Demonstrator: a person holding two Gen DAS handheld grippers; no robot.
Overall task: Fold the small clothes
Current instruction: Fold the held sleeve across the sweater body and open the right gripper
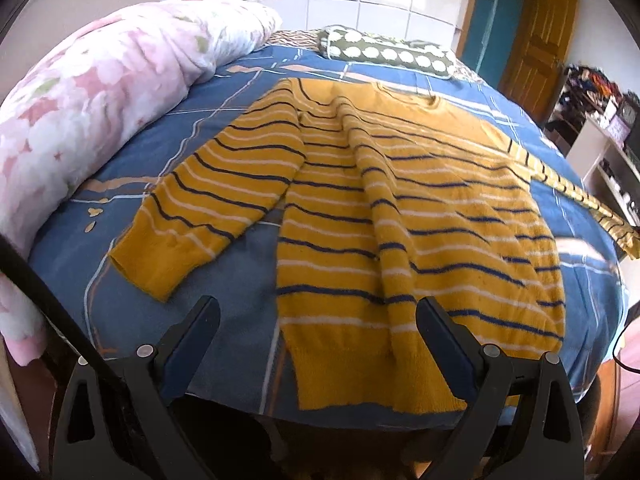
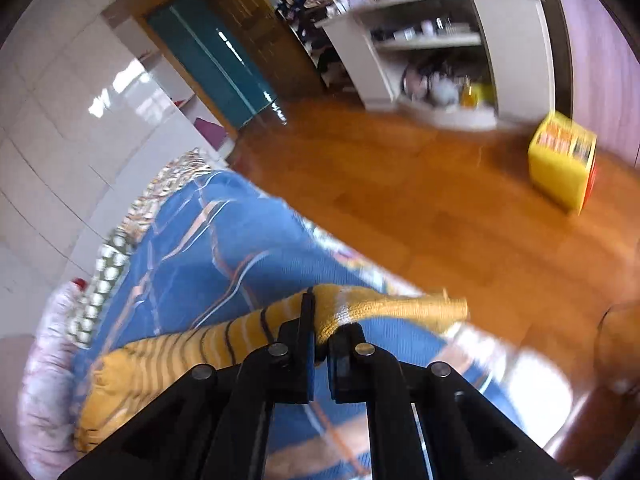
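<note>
Left wrist view showed the mustard-yellow knitted sweater with navy and white stripes [image 1: 400,208] spread flat on the blue patterned bed sheet [image 1: 224,120], hem toward the camera and neckline toward the far side. Its one sleeve [image 1: 208,196] lay angled out beside the body; the other sleeve [image 1: 576,188] stretched away taut over the bed's edge. The left tongs [image 1: 318,316] hovered just above the hem, spread wide, holding nothing. A pink floral quilt [image 1: 88,92] was bunched along the sheet's side and a green pillow with white dots [image 1: 384,52] sat beyond the collar.

In the right wrist view, blurred by motion, the right tongs [image 2: 320,340] were clamped tight on the plain yellow cuff of the stretched sleeve [image 2: 340,312], lifted off the sheet near the bed edge, with wooden floor [image 2: 420,200] beyond.

The knit looked soft, light and limp, likely stretchy, so it should drape and sag wherever it is unsupported. The ribbed cuff and hem seemed the firmest places to pinch; a hold mid-panel would probably bunch the fabric. A ridge already ran down the body, which would want smoothing
</note>
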